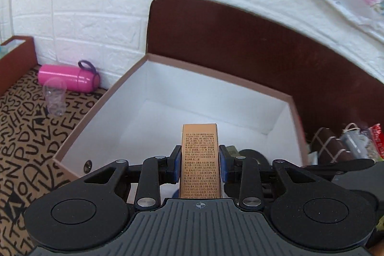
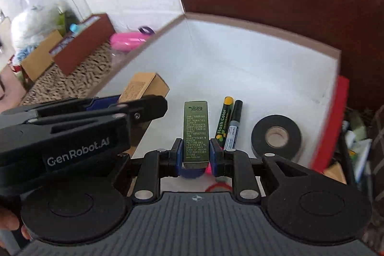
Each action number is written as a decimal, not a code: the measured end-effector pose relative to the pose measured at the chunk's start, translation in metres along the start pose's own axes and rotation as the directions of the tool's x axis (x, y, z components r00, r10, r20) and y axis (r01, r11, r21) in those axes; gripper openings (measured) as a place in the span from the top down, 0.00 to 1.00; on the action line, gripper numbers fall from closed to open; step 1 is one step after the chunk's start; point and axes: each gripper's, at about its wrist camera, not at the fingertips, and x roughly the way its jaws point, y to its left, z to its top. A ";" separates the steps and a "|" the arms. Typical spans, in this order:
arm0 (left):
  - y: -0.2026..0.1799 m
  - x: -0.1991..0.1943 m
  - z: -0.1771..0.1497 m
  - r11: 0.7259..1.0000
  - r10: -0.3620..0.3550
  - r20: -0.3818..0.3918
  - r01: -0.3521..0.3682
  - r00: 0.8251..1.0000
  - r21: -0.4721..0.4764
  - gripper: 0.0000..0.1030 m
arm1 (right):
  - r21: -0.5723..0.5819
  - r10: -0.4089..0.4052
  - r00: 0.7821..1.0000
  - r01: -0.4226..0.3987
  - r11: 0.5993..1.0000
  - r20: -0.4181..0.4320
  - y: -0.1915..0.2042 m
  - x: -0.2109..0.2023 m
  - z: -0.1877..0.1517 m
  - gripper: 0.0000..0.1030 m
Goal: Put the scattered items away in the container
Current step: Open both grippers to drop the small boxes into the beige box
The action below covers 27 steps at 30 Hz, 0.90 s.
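My left gripper (image 1: 200, 160) is shut on a slim copper box (image 1: 201, 148) with fine print, held over the near edge of the open container (image 1: 96, 109). The container has white walls, a brown rim and a dark brown lid (image 1: 228, 40) standing up behind it. My right gripper (image 2: 195, 155) is shut on a slim green box (image 2: 195, 126) above the container's white floor (image 2: 240, 59). On that floor lie two markers (image 2: 224, 122) and a black tape roll (image 2: 276, 136). The left gripper (image 2: 134, 100) shows at the left of the right wrist view with its tan box (image 2: 144, 86).
Left of the container, a pink bottle (image 1: 69, 77) lies on its side and a clear cup (image 1: 55, 97) stands on a letter-patterned cloth (image 1: 28, 136). A brown tray (image 1: 16, 56) sits further left. Bagged clutter (image 1: 336, 143) crowds the right side, beside a red edge (image 2: 336, 116).
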 end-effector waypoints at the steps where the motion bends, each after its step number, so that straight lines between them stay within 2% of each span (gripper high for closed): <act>1: 0.005 0.009 0.001 1.000 0.006 -0.017 -0.007 1.000 -0.007 0.71 | 0.008 -0.005 1.000 0.005 1.000 -0.017 -0.001 0.010 0.002 0.75; 7: 0.028 0.041 0.005 0.999 0.023 -0.064 -0.025 0.998 -0.024 0.70 | 0.030 -0.012 0.997 0.014 0.999 -0.079 -0.004 0.046 0.012 0.75; 8: 0.030 0.043 0.006 0.999 0.022 -0.064 -0.023 0.998 -0.025 0.54 | 0.031 -0.012 0.996 0.015 0.999 -0.083 -0.003 0.049 0.014 0.75; 9: 0.032 0.044 0.007 0.999 0.022 -0.062 -0.024 0.998 -0.030 0.51 | 0.028 -0.014 0.997 0.016 0.999 -0.079 -0.003 0.051 0.015 0.73; 11: 0.036 0.043 0.007 0.997 0.027 -0.063 -0.031 0.998 -0.065 0.05 | 0.021 -0.016 0.998 0.018 1.000 -0.053 -0.001 0.051 0.017 0.44; 12: 0.038 0.040 0.006 0.995 0.033 -0.052 -0.038 0.998 -0.091 0.00 | 0.021 -0.022 0.999 0.023 1.000 -0.036 -0.001 0.047 0.017 0.25; 15: 0.040 0.027 0.005 0.993 0.020 0.009 -0.019 1.000 -0.118 0.00 | -0.021 -0.045 0.999 0.045 0.999 0.011 0.002 0.036 0.020 0.25; 17: 0.036 0.022 0.004 0.993 0.010 0.009 -0.008 1.000 -0.114 0.00 | -0.022 -0.049 0.999 0.050 0.999 0.022 0.001 0.030 0.020 0.24; 19: 0.031 0.016 0.002 0.993 -0.003 0.010 0.004 1.000 -0.121 0.00 | -0.024 -0.043 0.999 0.044 0.999 0.026 0.000 0.023 0.018 0.15; 27: -0.002 -0.020 -0.018 0.995 -0.052 0.037 0.056 0.998 -0.089 0.00 | -0.103 -0.055 0.996 0.062 0.993 0.073 0.008 -0.027 -0.007 0.05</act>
